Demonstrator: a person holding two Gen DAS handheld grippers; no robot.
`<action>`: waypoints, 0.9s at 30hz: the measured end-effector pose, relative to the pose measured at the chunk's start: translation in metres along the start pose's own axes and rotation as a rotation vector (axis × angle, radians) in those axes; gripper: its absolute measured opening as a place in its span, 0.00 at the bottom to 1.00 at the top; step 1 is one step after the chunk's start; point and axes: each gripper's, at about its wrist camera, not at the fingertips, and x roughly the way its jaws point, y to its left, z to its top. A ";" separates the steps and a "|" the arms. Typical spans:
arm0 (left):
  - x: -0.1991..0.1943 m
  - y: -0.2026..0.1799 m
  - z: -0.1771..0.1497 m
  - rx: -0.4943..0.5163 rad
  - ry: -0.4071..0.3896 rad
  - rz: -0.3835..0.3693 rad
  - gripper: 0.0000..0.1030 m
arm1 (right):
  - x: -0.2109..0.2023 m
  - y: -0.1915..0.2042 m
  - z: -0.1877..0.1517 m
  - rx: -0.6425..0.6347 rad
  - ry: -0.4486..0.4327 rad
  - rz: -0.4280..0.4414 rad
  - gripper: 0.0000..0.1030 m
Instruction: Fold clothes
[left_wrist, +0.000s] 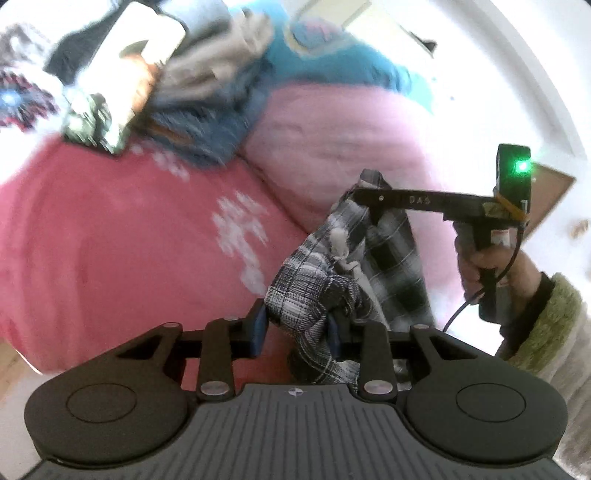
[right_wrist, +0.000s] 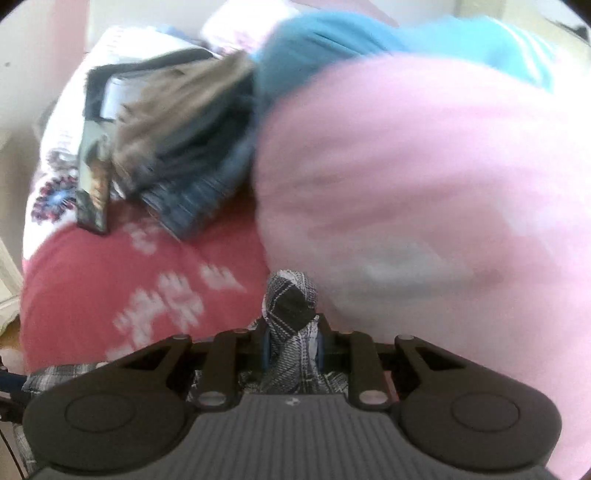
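Because both views are smeared by motion, the heap at eleven o'clock is hard to read: greyish and blue knits (left_wrist: 207, 92) piled with a flat glossy book or case (left_wrist: 122, 74) whose cover cannot be made out, on a white floral cloth (left_wrist: 22, 96). Nearer lie a red fabric (left_wrist: 110, 240) with a blurred white print, a soft pink fabric (left_wrist: 332, 129) at one o'clock, and a teal one (left_wrist: 325, 62) behind it, all cut off by the round frame. The task's thing, a plaid garment (left_wrist: 317, 291) of woven grey, black and white checks, hangs bunched between the two tools above the red fabric. The left gripper (left_wrist: 295, 328) pinches a wad of it between blue pads, its lower folds hidden behind the black body. The right gripper (right_wrist: 293, 347), seen from the left camera at three o'clock as a thin black bar in a hand (left_wrist: 487, 266) with a fuzzy green sleeve (left_wrist: 546, 325), clamps a twisted knot of the same plaid.
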 end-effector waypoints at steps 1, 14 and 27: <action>-0.005 0.002 0.005 0.008 -0.032 0.016 0.30 | 0.005 0.006 0.008 -0.015 -0.015 0.013 0.23; -0.001 0.047 0.009 0.053 0.048 0.175 0.35 | 0.072 0.053 0.064 -0.043 -0.121 0.169 0.07; -0.009 0.095 -0.003 -0.172 0.188 -0.039 0.68 | 0.100 -0.030 -0.016 0.220 0.274 0.290 0.68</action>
